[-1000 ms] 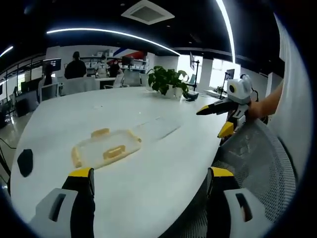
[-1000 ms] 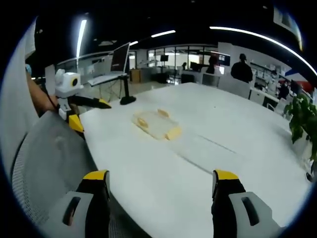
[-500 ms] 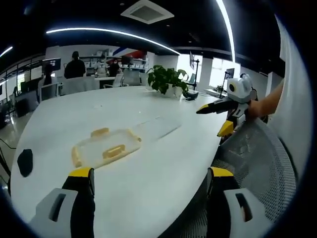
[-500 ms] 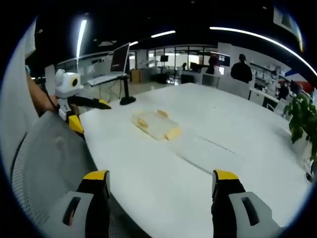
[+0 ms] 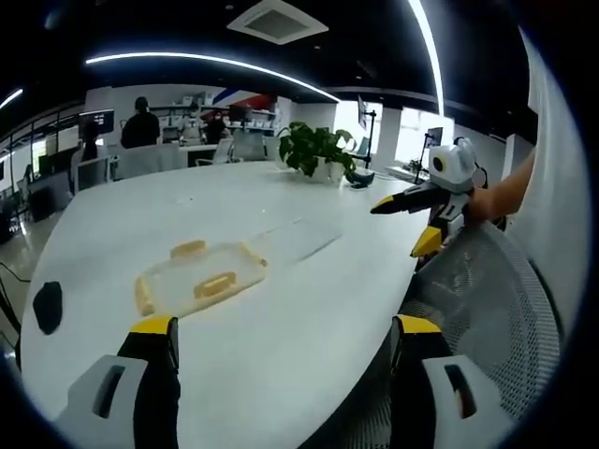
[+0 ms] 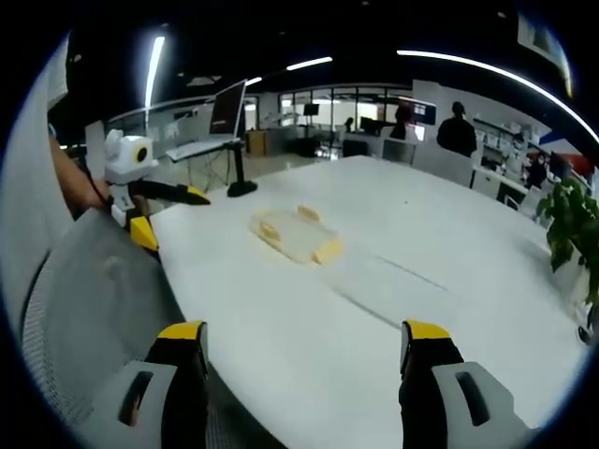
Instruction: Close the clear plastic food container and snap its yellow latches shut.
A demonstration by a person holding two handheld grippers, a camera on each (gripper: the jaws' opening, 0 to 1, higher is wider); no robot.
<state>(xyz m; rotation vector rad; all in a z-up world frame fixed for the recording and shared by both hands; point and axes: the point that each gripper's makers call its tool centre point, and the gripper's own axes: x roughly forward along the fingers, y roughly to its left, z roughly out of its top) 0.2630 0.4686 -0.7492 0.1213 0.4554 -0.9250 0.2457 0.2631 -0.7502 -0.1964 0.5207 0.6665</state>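
A clear plastic container (image 5: 200, 280) with yellow latches (image 5: 215, 285) lies flat on the white table (image 5: 140, 215), ahead of my left gripper (image 5: 281, 329). That gripper is open and holds nothing. A faint clear piece (image 5: 299, 240) lies just beyond the container. In the right gripper view the container (image 6: 295, 234) sits mid-table, well ahead of my right gripper (image 6: 304, 332), which is open and holds nothing. Each gripper also appears in the other's view, off the table's edge: the right gripper (image 5: 404, 227) and the left gripper (image 6: 171, 216), both with jaws spread.
A grey mesh chair back (image 5: 477, 290) (image 6: 94, 299) stands against the table's near edge. A potted plant (image 5: 318, 150) (image 6: 571, 220) sits on the far side. A black object (image 5: 47, 304) lies at the table's left edge. People sit at desks behind.
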